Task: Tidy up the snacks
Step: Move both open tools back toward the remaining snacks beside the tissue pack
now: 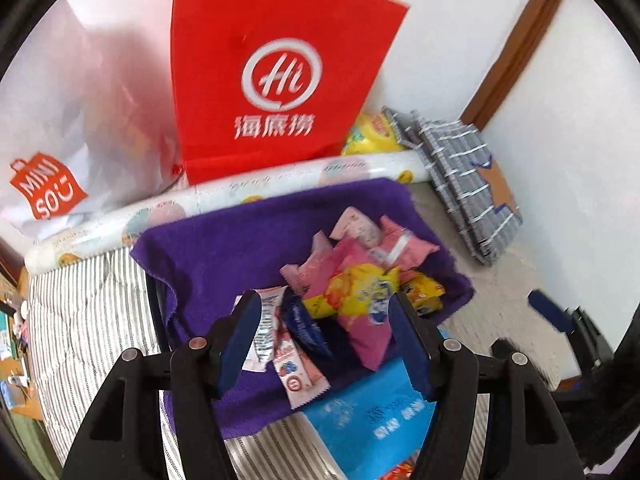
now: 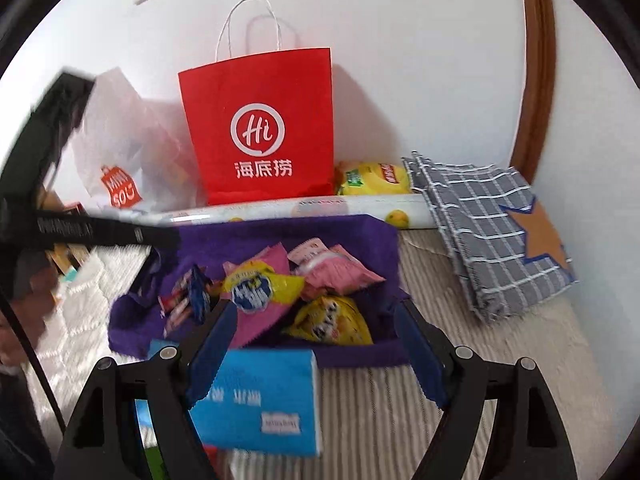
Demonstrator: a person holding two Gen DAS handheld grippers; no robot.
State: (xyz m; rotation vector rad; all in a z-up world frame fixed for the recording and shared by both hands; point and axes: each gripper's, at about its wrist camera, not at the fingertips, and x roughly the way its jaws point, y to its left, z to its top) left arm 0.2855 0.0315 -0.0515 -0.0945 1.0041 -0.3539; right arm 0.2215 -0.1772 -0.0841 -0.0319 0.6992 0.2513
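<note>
In the purple cloth-lined basket (image 2: 360,236) I see pink packets (image 2: 336,270), yellow bags (image 2: 330,320) and small wrappers. A blue snack pack (image 2: 260,396) lies just near of it. My left gripper (image 1: 324,336) hovers over the basket, jaws apart, empty; my right gripper (image 2: 316,348) likewise gapes. The wrappers' print is blurred.

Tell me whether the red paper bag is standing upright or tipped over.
Upright. The red paper bag stands on its base against the wall, white twine handles rising above its open top, logo reading level, behind the patterned roll.
</note>
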